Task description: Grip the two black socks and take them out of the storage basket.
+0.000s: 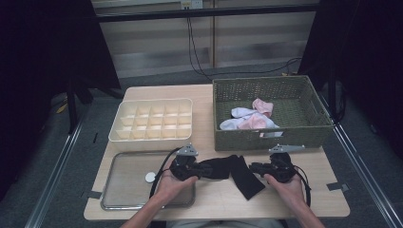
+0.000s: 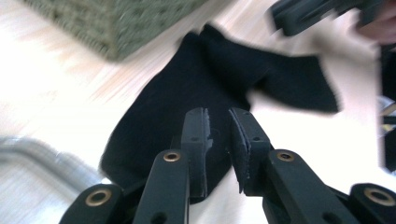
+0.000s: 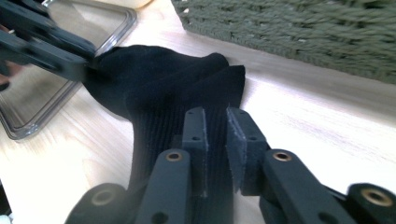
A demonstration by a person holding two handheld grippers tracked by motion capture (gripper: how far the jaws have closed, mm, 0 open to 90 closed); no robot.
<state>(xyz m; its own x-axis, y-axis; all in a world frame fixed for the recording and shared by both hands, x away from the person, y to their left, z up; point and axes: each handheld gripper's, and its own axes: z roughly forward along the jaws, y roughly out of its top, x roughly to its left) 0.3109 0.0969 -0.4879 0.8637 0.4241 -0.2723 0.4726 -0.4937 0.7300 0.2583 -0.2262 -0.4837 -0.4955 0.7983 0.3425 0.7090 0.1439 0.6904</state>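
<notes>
Black sock (image 1: 233,173) lies bent on the surface just in front of the basket (image 1: 271,137). Soft, light, floppy; likely sags if lifted. Best pinched at cuff or toe. Left gripper (image 2: 218,135) and right gripper (image 3: 216,135): jaws slightly spread, pinching nothing.

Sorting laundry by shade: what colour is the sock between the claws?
Black sock, clearest in the right gripper view.

A woven basket (image 1: 272,134) holds pink and white socks (image 1: 251,118), beside a cream divider box (image 1: 152,120) and what looks like a metal tray (image 1: 124,187).
</notes>
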